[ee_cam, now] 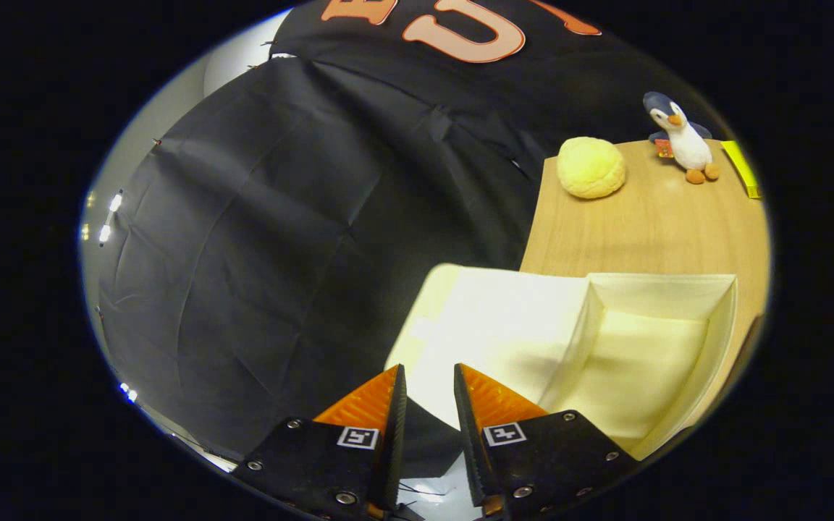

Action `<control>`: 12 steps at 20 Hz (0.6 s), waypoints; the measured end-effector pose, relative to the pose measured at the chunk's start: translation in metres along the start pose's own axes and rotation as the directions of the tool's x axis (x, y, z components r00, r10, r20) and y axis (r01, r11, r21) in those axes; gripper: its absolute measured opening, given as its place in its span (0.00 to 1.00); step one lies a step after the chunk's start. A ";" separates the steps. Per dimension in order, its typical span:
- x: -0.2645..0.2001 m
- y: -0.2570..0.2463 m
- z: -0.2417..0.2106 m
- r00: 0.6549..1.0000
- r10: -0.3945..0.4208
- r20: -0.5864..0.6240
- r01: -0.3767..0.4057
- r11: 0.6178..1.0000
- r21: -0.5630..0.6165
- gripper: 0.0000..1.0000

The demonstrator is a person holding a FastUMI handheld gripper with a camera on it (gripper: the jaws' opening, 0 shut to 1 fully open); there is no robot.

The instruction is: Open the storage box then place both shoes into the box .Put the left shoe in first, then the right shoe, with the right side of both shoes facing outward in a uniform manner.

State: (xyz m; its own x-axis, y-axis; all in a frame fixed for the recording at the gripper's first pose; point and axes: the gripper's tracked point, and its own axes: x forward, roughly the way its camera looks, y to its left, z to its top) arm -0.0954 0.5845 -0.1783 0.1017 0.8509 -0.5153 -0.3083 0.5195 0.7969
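The white storage box stands open on the wooden table, its inside bare. Its lid is folded out flat to the left and hangs past the table's edge. My gripper hovers over the near left corner of the lid, its orange fingers a narrow gap apart. Nothing sits between them.
The wooden table stretches beyond the box. A yellow plush ball and a penguin toy stand at its far end, with a yellow strip beside the penguin. Black cloth hangs to the left.
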 end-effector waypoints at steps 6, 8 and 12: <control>-0.058 -0.088 0.000 0.987 -0.149 0.065 0.154 0.985 -0.082 0.75; -0.079 -0.119 -0.004 0.971 -0.223 0.089 0.233 0.964 -0.126 0.84; -0.124 -0.189 -0.012 0.920 -0.362 0.149 0.387 0.901 -0.195 0.89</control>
State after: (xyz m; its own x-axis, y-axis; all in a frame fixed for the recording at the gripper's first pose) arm -0.0613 0.3798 -0.2693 0.3464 0.6062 -0.7159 -0.4226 0.7822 0.4578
